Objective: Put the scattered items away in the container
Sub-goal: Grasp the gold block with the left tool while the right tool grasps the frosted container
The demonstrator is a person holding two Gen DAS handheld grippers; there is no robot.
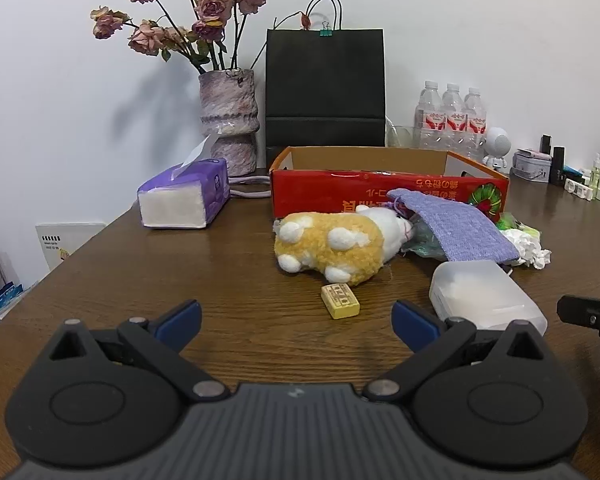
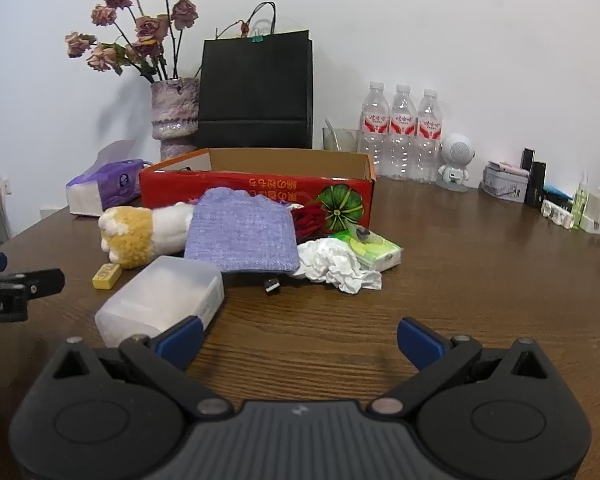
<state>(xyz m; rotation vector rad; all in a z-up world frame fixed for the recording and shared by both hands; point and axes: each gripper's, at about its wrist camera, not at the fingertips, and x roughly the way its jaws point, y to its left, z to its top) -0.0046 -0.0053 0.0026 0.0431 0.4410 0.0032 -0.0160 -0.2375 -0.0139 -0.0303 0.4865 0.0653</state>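
Red cardboard box (image 1: 388, 196) sits mid-frame, apparently still unfilled. Plush toy (image 1: 332, 246), purple cloth (image 2: 240, 236), plastic case (image 2: 164, 300), yellow block (image 1: 340, 301) and crumpled tissue (image 2: 336, 262) all lie before it. My left gripper (image 1: 296, 318) and right gripper (image 2: 298, 338) gape wide, holding nothing.

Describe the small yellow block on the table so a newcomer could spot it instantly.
Start at the red cardboard box in the middle of the wooden table. Just in front of it lies a yellow-and-white plush toy; the yellow block sits on the bare wood right before the plush. It is the only hard, brick-shaped piece there, with a printed top face, far smaller than the translucent plastic case beside it.
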